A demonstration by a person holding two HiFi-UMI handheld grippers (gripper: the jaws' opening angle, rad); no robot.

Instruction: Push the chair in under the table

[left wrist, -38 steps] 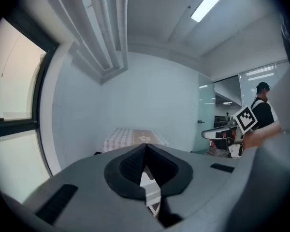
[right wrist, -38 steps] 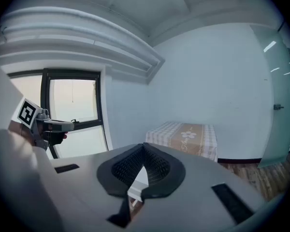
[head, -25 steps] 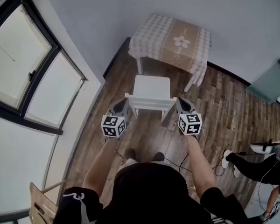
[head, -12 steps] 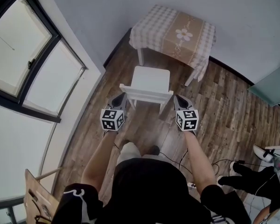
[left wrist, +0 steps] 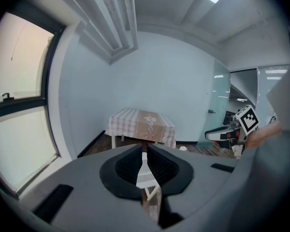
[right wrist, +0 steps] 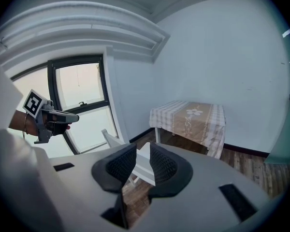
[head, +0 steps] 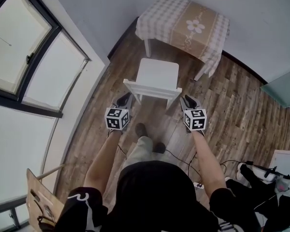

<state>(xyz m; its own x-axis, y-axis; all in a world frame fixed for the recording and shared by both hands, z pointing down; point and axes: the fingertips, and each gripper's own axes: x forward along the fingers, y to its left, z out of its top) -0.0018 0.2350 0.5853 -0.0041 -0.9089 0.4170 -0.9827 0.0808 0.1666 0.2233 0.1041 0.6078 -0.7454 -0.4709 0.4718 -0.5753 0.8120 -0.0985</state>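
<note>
A white chair (head: 157,76) stands on the wood floor with its seat facing a small table (head: 183,23) draped in a checked cloth; its front edge is near the table's legs. My left gripper (head: 126,98) hangs just behind the left end of the chair's back rail (head: 152,88), shut with nothing in it. My right gripper (head: 186,100) hangs just behind the right end, and its jaws are opening with nothing between them. Neither touches the chair. The left gripper view shows the chair (left wrist: 145,175) past its jaws, and the right gripper view shows the chair (right wrist: 111,138) and table (right wrist: 188,117).
A wall with large windows (head: 34,57) runs along the left. A wooden frame (head: 38,197) stands at the lower left. Cables (head: 176,158) lie on the floor by my feet (head: 141,129). Another person (head: 261,178) is at the lower right, near a glass door (head: 285,88).
Both grippers have dropped back from the ends of the chair's back rail, which they flanked a second ago. One of my feet has stepped forward behind the chair.
</note>
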